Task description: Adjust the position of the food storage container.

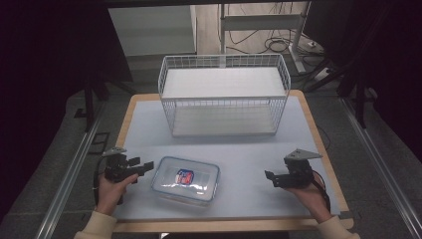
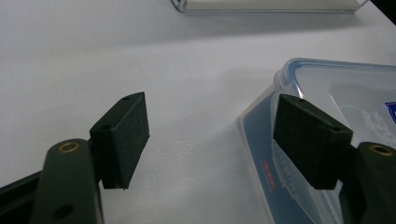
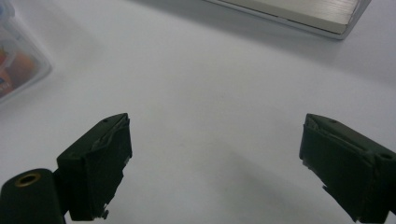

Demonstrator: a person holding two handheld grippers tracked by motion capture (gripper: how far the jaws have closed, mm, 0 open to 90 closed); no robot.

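A pale blue-white tabletop (image 1: pixel 149 124) with a wooden rim stands in a dim room; cables trail over the floor beyond it. A white wire basket (image 1: pixel 224 94) sits at the far middle. The clear plastic food container (image 1: pixel 185 180) with a blue-edged lid lies near the front, just beside the left gripper (image 1: pixel 145 167), whose open jaws hold nothing; one jaw hangs over the container's near corner. The right gripper (image 1: pixel 270 178) is well apart from it, jaws wide, empty.
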